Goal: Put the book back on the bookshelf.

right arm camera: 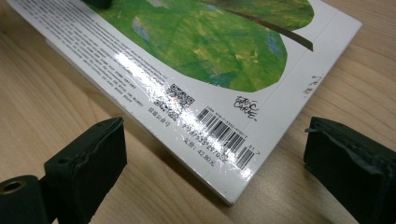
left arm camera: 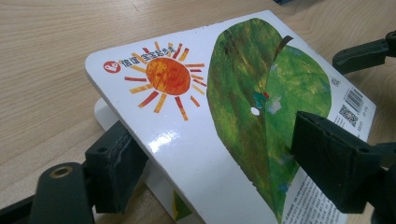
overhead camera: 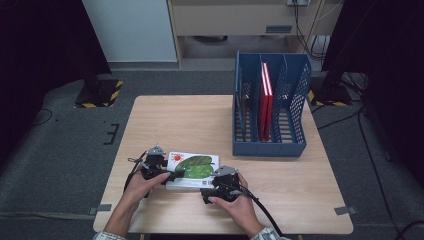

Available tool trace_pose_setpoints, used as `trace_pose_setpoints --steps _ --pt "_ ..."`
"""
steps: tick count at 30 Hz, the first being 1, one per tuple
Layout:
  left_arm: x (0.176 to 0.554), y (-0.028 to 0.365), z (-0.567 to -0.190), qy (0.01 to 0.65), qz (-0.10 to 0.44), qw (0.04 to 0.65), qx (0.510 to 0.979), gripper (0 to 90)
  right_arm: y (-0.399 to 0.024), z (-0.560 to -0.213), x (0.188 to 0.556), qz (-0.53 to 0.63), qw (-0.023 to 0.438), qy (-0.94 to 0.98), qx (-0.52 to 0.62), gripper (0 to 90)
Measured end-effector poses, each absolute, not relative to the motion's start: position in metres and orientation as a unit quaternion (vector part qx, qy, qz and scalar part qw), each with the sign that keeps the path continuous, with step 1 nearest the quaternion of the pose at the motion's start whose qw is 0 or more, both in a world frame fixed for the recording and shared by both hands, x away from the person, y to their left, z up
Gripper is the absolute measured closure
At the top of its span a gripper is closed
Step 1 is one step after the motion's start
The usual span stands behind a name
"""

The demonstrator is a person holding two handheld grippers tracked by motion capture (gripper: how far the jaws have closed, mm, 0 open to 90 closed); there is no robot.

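Note:
A white picture book (overhead camera: 192, 167) with a green leaf and an orange sun on its cover lies near the table's front edge. In the left gripper view the book (left arm camera: 224, 93) is tilted up off a white layer beneath it. My left gripper (left arm camera: 215, 154) has one jaw under the raised edge and the other pressed on top of the cover. It comes in from the book's left (overhead camera: 167, 175). My right gripper (right arm camera: 215, 158) is open, its jaws standing apart on either side of the barcode corner of the book (right arm camera: 205, 56) without touching it. It sits at the book's front right (overhead camera: 206, 189).
A blue slotted file rack (overhead camera: 270, 145) stands at the table's back right with red books (overhead camera: 265, 100) upright in its middle slot. The wooden table (overhead camera: 200, 120) is bare between the rack and the picture book. Black stands and cables are on the floor around the table.

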State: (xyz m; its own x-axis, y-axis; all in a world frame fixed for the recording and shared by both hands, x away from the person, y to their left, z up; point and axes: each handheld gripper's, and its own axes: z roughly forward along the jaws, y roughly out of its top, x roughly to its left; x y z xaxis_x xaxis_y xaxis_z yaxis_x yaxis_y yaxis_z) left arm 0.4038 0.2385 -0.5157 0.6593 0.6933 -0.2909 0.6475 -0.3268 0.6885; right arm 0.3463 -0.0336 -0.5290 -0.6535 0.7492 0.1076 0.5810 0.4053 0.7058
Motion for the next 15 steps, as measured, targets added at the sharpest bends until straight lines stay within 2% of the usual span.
trace_pose_setpoints --steps 8,15 --pt "0.404 0.239 -0.517 0.41 0.027 0.409 0.815 18.3 -0.043 -0.522 0.354 0.387 0.111 0.829 0.388 12.7" --pt "0.404 0.239 -0.519 0.409 0.026 0.405 0.817 18.3 -0.05 -0.526 0.371 0.4 0.106 0.818 0.399 13.6"
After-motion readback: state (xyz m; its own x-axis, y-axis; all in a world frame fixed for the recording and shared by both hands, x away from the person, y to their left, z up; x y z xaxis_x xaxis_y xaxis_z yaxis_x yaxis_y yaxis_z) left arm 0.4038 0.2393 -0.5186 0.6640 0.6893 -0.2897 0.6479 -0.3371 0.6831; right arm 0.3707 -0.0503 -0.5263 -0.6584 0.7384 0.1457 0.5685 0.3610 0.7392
